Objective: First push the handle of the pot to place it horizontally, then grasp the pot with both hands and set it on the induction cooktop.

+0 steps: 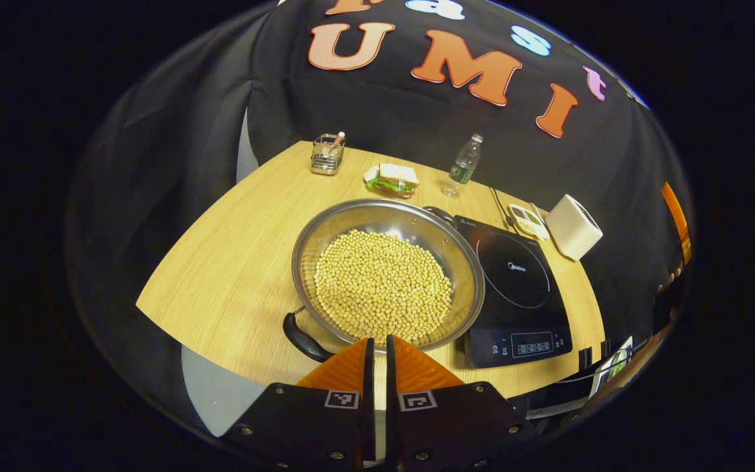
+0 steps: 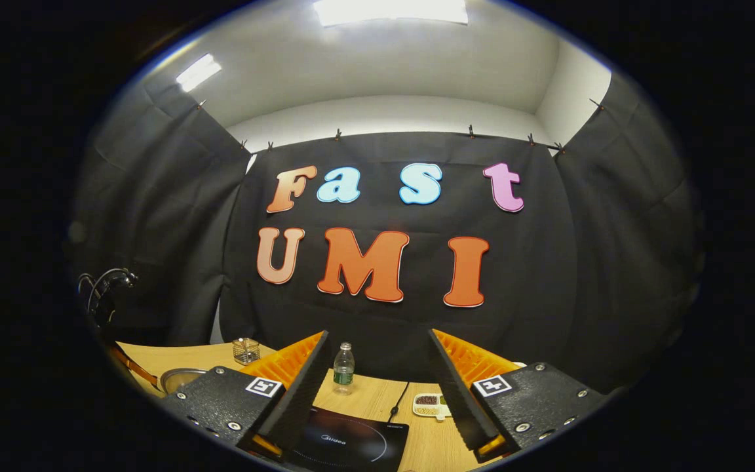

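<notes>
Wooden table (image 1: pixel 233 275) bears pot (image 1: pixel 387 278) beside induction cooktop (image 1: pixel 515 288).

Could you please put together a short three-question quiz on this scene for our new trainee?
1. True or false: the pot already sits fully on the induction cooktop.
2. Multiple choice: what fills the pot? A) water B) pale yellow beans C) noodles
3. Fill in: in the left gripper view, the left hand-held gripper has its fingers nearly ____, while in the right gripper view the right hand-held gripper is spread wide above the table.

Key
1. False: it rests on the table beside the cooktop, its rim overlapping the cooktop's edge in the picture.
2. B
3. closed
</notes>
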The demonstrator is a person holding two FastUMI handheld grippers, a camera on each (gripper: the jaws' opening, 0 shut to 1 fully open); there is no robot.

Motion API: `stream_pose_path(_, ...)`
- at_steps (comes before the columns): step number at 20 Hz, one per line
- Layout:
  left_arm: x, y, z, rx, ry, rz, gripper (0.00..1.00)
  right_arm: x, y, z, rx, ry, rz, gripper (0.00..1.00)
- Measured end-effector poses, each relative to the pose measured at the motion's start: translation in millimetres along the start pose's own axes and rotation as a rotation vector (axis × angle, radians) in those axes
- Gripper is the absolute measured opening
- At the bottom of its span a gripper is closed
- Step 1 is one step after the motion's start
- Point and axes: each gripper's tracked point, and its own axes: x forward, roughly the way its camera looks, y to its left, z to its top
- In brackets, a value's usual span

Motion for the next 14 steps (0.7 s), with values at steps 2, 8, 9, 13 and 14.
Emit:
stream_pose_path(2,4.3,4.9,-8.6,-0.043,0.029,0.006,0.07,0.0,-0.9,-6.8,-0.009,0.009,-0.010,0.90)
stream_pose_path(8,14.7,14.1,-28.2,-0.150,0.093,0.008,0.08,-5.4,-1.5,-20.1,-0.008,0.039,-0.017,0.90)
stream_pose_path(9,15.8,12.4,-33.9,-0.167,0.108,0.002,0.08,-5.7,-0.5,-20.9,-0.005,0.042,-0.017,0.90)
stream_pose_path(13,26.9,22.6,-43.0,-0.188,0.131,0.036,0.07,-5.8,1.9,-22.6,-0.012,0.047,-0.023,0.90)
stream_pose_path(14,31.4,25.7,-44.6,-0.206,0.136,0.053,0.07,-7.0,1.3,-23.5,-0.015,0.049,-0.027,0.90)
